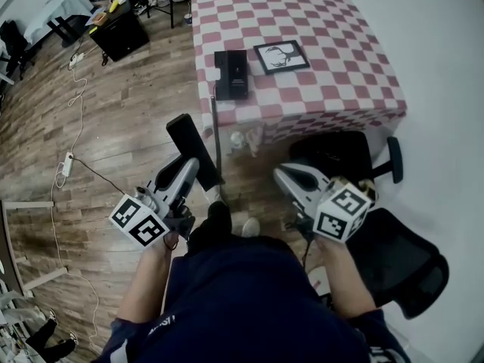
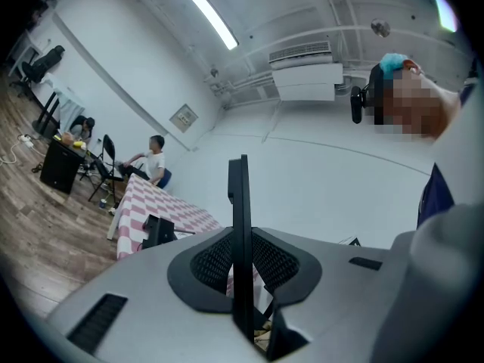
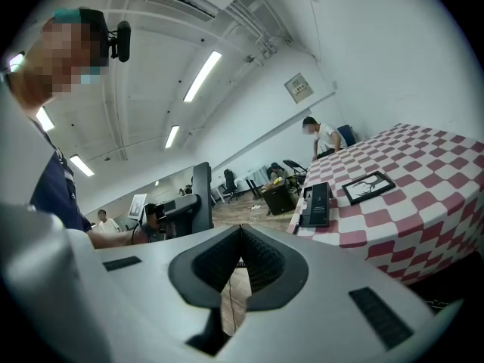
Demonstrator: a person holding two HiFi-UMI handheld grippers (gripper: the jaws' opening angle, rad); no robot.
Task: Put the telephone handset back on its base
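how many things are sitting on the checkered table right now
2: the telephone base near the left edge of the table, and a framed picture just right of it. Its far end is cut off.

Black slab handset (image 1: 194,151): clamped edge-on, upright, between the jaws of the left gripper (image 1: 193,169). Black rectangular base (image 1: 231,75): flat near the edge of the checkered counter (image 1: 333,44).

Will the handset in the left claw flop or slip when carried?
The handset looks rigid, so it probably stays straight in the left claw. Gripped off-centre, it could pivot. The cord from the base may tug.
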